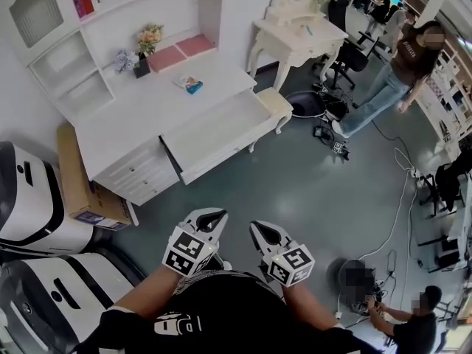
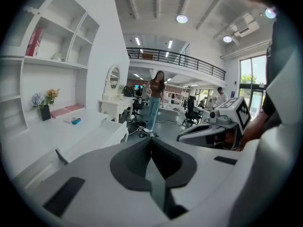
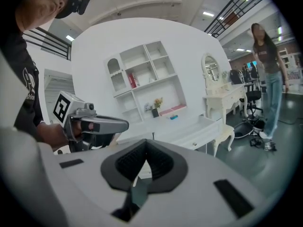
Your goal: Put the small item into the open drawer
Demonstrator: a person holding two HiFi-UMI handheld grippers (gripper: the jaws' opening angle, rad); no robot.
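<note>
Cardboard box (image 1: pixel 87 190) sits on the floor at the far left, against the side of the white desk (image 1: pixel 125 116). Toward the back of the desk top stand flowers in a dark vase (image 1: pixel 146 46). To their right lies the small item (image 1: pixel 190 85), a teal and white packet flat on the surface, well apart from both tools. The open drawer (image 1: pixel 221 127) is pulled out from the desk front, just below and right of the item, and a cream stool (image 1: pixel 274 102) stands at its right end. Nearer the person, the left tool (image 1: pixel 214 216) is held low over the grey floor, its jaws closed together on nothing. Just beside it, the right tool (image 1: pixel 258 229) is also closed and grips nothing. Both point toward the desk. Farther right are a white dressing table (image 1: pixel 295 32) and a standing person (image 1: pixel 391 72).
</note>
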